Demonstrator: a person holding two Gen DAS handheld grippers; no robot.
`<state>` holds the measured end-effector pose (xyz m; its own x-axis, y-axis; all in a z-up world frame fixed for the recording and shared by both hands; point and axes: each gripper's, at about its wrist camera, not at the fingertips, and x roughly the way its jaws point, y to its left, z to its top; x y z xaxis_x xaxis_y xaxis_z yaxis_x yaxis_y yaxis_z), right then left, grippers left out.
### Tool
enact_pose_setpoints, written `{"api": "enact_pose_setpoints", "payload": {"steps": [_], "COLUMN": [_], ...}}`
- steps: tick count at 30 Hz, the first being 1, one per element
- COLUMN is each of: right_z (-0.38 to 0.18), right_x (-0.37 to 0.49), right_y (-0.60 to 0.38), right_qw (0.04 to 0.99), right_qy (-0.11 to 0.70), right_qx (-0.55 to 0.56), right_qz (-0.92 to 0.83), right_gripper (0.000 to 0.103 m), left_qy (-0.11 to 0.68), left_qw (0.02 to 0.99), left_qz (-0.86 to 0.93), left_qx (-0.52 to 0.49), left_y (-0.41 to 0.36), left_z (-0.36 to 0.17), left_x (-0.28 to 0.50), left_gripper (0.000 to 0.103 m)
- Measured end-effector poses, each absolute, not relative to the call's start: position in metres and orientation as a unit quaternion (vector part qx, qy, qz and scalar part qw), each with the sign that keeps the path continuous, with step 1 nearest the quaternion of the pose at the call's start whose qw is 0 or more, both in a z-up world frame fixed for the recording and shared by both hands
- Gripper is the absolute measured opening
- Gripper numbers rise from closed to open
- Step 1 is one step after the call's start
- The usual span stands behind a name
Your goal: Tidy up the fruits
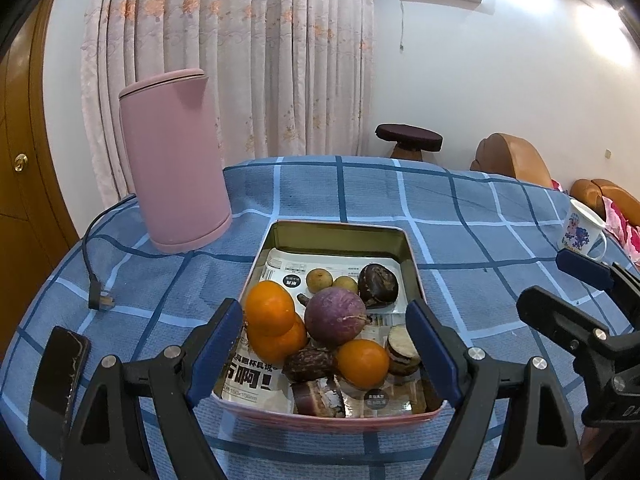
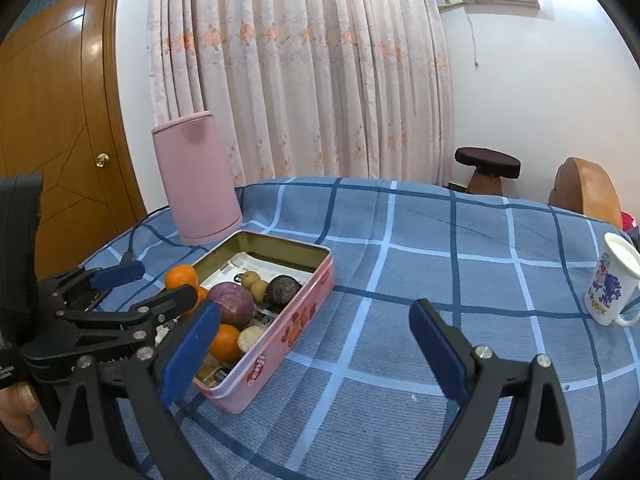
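A pink tin box sits on the blue checked tablecloth. It holds several fruits: oranges, a round purple fruit, a dark round fruit, small yellow-green fruits and brown pieces. My left gripper is open and empty, its fingers on either side of the box's near end. My right gripper is open and empty, to the right of the box over bare cloth. It also shows at the right in the left wrist view.
A tall pink kettle stands behind the box at the left, its cord and plug trailing on the cloth. A black phone lies at the near left. A white printed mug stands at the far right.
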<state>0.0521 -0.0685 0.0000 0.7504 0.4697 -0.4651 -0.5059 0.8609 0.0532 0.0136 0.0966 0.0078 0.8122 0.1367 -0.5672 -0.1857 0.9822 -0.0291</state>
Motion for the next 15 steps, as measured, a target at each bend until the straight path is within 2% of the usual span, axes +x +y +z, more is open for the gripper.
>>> {"api": "enact_pose_setpoints", "payload": {"steps": [15], "right_z": [-0.0002], "right_x": [0.0522], "right_y": [-0.0701], "right_qw": [0.934], "right_qy": [0.241], "right_qx": [-0.043], "right_qz": [0.261], "right_gripper": [0.098], "left_qy": [0.303], "left_qw": [0.949], "left_qz": [0.078], "left_qx": [-0.04], "left_y": [0.0939], "left_z": [0.0038], "left_x": [0.015], "left_gripper": [0.085]}}
